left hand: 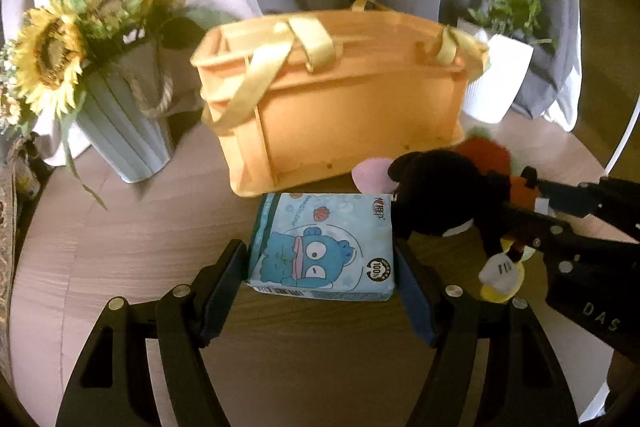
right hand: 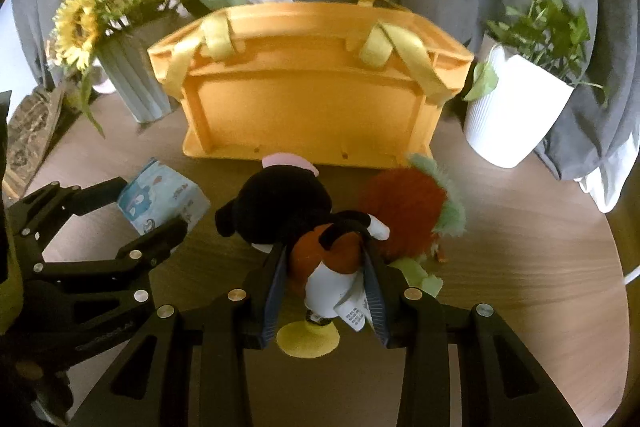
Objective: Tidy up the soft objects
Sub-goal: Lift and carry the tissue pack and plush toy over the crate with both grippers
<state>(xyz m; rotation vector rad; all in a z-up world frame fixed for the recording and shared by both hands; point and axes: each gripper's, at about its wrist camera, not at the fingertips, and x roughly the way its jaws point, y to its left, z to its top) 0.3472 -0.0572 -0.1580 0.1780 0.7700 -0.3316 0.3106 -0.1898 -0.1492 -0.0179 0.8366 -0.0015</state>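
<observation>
The soft blue plastic-wrapped tissue pack, near the orange fabric basket, is pinched at its sides by the left gripper. The black plush mouse, light and squashy, is clamped at its body by the right gripper.

Round wooden table, orange basket standing at its back, sunflower vase left, white potted plant right, red-and-green plush lying before the basket
</observation>
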